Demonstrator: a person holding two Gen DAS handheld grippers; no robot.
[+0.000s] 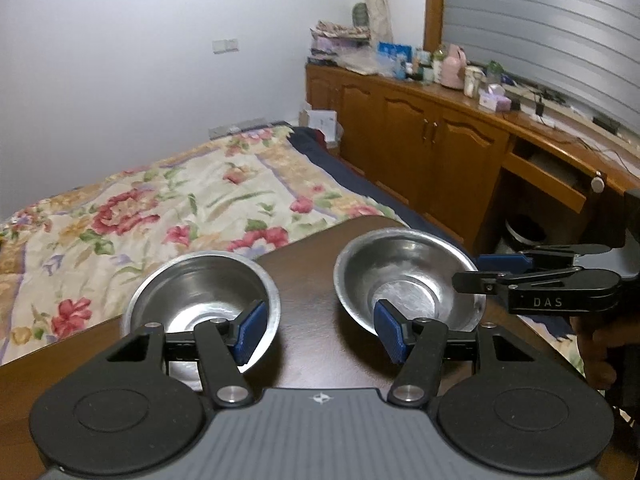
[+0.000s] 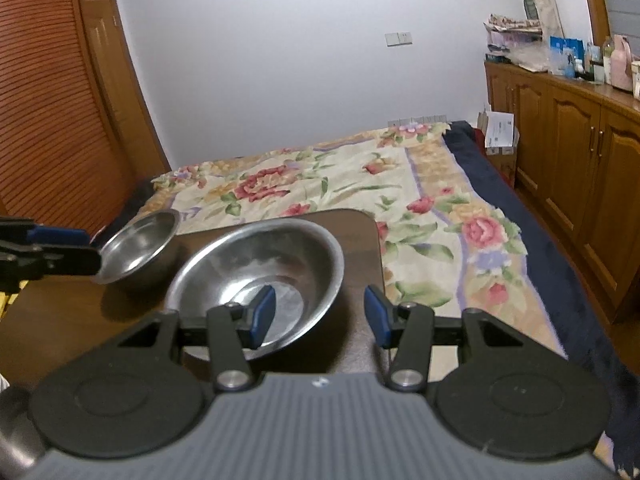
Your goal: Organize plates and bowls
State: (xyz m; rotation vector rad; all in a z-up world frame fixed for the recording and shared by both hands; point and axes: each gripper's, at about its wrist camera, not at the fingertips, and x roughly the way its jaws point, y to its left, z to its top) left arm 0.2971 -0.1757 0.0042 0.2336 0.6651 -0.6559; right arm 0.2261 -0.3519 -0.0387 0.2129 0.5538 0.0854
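Observation:
Two steel bowls stand on a dark wooden table (image 1: 312, 344). The smaller, deeper bowl (image 1: 200, 304) is on the left; the wider bowl (image 1: 408, 280) is on the right. My left gripper (image 1: 320, 330) is open, its left pad inside the small bowl and its right pad over the wide bowl's near rim. My right gripper (image 2: 320, 316) is open, its left pad inside the wide bowl (image 2: 260, 276), its right pad outside the rim. The small bowl (image 2: 140, 246) sits left of it. The right gripper's fingers (image 1: 520, 276) also show beside the wide bowl.
A bed with a floral quilt (image 1: 160, 208) lies just beyond the table's far edge. Wooden cabinets (image 1: 420, 140) with clutter on top run along the right wall. A louvred wooden wardrobe (image 2: 52, 100) stands at the left.

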